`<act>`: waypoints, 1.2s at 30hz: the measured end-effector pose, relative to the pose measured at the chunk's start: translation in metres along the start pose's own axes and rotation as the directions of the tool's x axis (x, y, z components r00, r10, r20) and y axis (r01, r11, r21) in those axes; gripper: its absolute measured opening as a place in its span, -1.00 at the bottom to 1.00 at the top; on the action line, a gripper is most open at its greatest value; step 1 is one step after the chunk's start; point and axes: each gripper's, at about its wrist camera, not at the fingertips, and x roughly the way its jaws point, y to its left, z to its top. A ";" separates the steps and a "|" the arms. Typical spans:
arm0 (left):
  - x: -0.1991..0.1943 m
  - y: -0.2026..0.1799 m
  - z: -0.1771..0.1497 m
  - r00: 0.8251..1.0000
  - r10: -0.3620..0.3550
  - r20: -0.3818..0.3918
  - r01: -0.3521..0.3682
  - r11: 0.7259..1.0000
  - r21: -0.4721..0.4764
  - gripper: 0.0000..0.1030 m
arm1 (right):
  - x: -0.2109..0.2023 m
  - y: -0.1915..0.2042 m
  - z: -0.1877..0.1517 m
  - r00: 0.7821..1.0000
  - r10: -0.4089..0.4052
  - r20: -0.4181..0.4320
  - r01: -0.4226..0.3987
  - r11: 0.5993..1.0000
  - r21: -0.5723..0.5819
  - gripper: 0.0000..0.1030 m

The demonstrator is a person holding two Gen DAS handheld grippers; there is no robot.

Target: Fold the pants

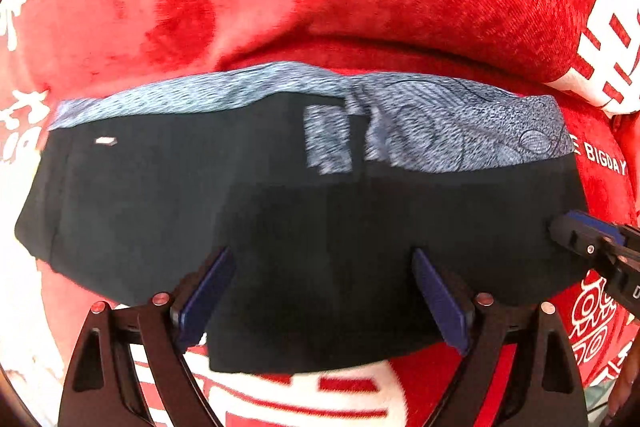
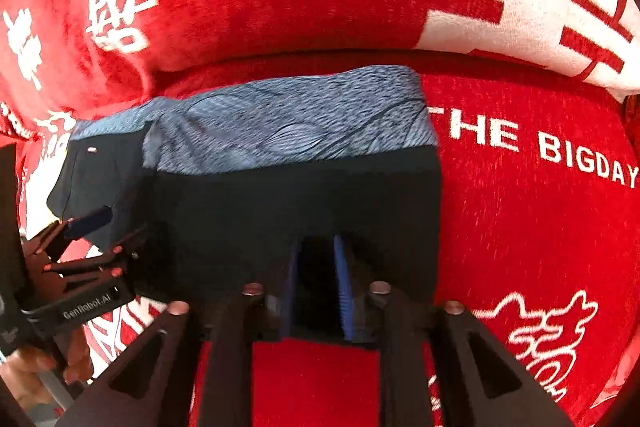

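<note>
I count one pair of folded black pants with a grey-blue patterned waistband (image 1: 304,211), lying on one plush red blanket printed with white characters (image 1: 440,7). I see two black two-finger grippers with blue pads: my left gripper (image 1: 324,291), and my right gripper (image 2: 318,287), each with two fingers, so four blue pads in all across both views. One hand (image 2: 24,375) shows at the lower left edge of the right wrist view, and I count one small white tag (image 1: 106,141) on the black cloth.
</note>
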 end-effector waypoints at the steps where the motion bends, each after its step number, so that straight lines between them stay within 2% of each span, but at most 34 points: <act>1: -0.004 0.006 -0.003 1.000 0.006 -0.001 -0.006 1.000 -0.004 0.77 | -0.002 0.002 0.001 1.000 0.001 0.001 -0.001 1.000 0.001 -0.08; 2: -0.009 0.010 -0.006 1.000 0.010 0.000 -0.010 1.000 -0.006 0.77 | -0.003 0.007 0.003 1.000 0.000 0.003 0.000 1.000 0.002 0.03; 6: -0.026 0.021 -0.021 0.998 0.056 0.015 -0.056 0.998 -0.021 0.77 | -0.009 0.031 -0.004 1.000 0.016 -0.013 -0.016 1.000 0.003 0.15; 7: -0.031 0.026 -0.025 0.998 0.060 0.015 -0.059 0.998 -0.032 0.77 | -0.012 0.033 -0.003 1.000 0.018 -0.016 -0.018 1.000 0.002 0.28; 12: -0.040 0.052 -0.040 0.999 0.042 0.015 -0.040 0.994 -0.104 0.77 | -0.016 0.052 -0.012 0.999 0.006 -0.032 -0.007 0.999 -0.032 0.54; 13: -0.040 0.055 -0.047 0.999 0.042 0.012 -0.040 0.992 -0.116 0.95 | -0.016 0.054 -0.013 0.999 0.007 -0.033 -0.008 0.999 -0.035 0.56; 14: -0.039 0.060 -0.047 0.999 0.045 0.009 -0.044 0.991 -0.125 1.00 | -0.021 0.051 -0.017 0.999 0.007 -0.033 -0.008 0.999 -0.038 0.57; 15: -0.040 0.065 -0.047 0.999 0.048 0.013 -0.046 0.990 -0.132 1.00 | -0.012 0.063 -0.014 0.999 0.003 -0.034 -0.005 0.999 -0.046 0.60; 19: -0.042 0.077 -0.051 0.998 0.069 0.006 -0.068 0.986 -0.154 1.00 | -0.015 0.076 -0.020 0.999 -0.010 -0.033 0.007 0.997 -0.071 0.77; 25: -0.042 0.097 -0.065 0.997 0.069 -0.021 -0.072 0.976 -0.206 1.00 | -0.006 0.099 -0.024 0.997 -0.011 -0.080 0.001 0.994 -0.112 0.78; 32: -0.041 0.115 -0.083 0.995 0.076 -0.069 -0.090 0.973 -0.211 1.00 | -0.009 0.121 -0.035 0.993 -0.037 -0.111 0.021 0.989 -0.143 0.78; 36: -0.050 0.125 -0.097 0.995 0.073 -0.068 -0.086 0.973 -0.215 1.00 | -0.018 0.133 -0.043 0.993 -0.054 -0.107 0.037 0.987 -0.155 0.78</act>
